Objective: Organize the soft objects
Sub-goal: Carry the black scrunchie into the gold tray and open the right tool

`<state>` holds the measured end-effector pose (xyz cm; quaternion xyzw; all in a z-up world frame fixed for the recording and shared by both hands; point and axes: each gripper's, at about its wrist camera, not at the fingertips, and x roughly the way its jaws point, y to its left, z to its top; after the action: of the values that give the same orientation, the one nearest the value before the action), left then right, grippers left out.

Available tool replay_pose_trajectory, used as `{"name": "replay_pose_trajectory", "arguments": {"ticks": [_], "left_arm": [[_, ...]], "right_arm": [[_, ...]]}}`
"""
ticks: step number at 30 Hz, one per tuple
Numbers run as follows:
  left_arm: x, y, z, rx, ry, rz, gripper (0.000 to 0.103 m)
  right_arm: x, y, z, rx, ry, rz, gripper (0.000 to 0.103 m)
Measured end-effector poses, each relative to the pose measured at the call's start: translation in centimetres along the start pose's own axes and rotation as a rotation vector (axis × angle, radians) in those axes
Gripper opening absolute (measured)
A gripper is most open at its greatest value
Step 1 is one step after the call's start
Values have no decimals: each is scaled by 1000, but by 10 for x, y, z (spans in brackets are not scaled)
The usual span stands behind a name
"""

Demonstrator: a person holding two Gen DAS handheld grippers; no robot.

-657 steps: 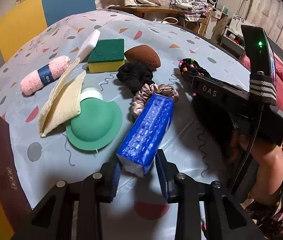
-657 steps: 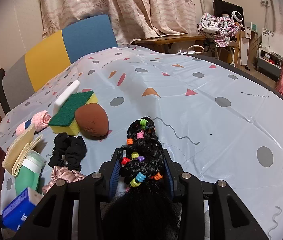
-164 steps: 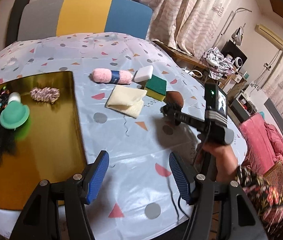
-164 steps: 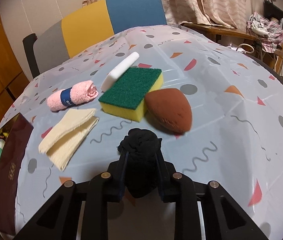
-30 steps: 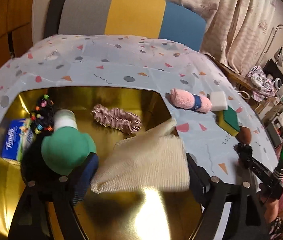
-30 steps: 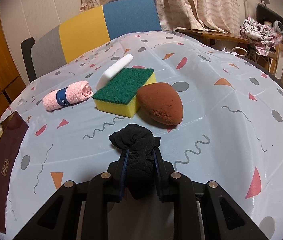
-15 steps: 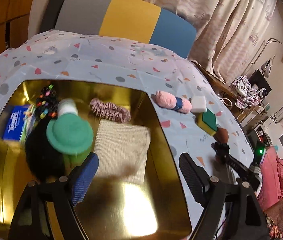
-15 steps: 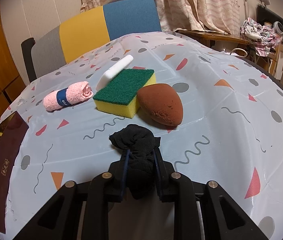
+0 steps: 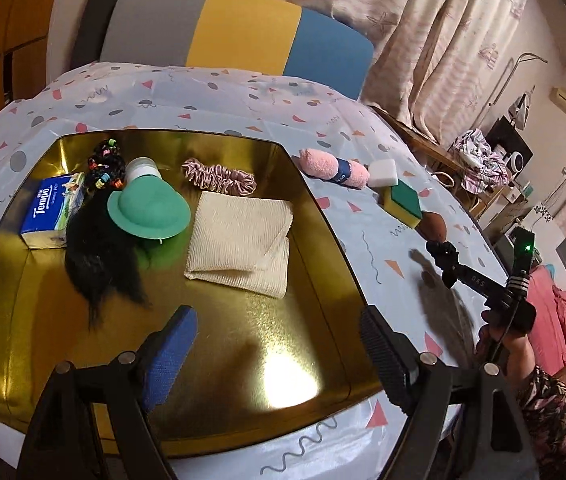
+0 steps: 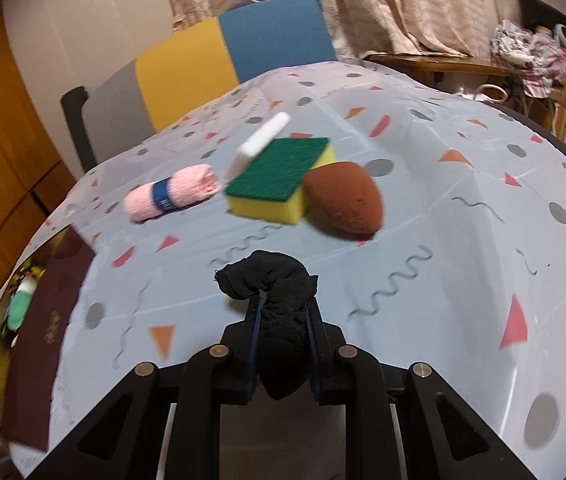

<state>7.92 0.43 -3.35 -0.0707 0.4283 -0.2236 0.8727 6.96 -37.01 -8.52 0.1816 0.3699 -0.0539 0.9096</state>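
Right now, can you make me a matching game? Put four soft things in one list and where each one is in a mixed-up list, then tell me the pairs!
Things:
1. cream cloth
2. black scrunchie
3. pink towel roll
4. brown sponge

Places:
A. on the tablecloth, left of the green and yellow sponge
B. pinched in the right claw
C. lying flat in the gold tray
D. on the tablecloth, right of the green and yellow sponge

Pairs: 1-C, 2-B, 3-A, 4-D
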Motion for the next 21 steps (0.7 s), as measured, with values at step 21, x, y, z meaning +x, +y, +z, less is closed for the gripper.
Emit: {"name": "replay_pose_trajectory", "arguments": {"ticks": [21], "left_arm": [[-49,24,-27,12,-92,86,83]], "right_arm": [[-36,207,-12,-226,66,399,20]]}}
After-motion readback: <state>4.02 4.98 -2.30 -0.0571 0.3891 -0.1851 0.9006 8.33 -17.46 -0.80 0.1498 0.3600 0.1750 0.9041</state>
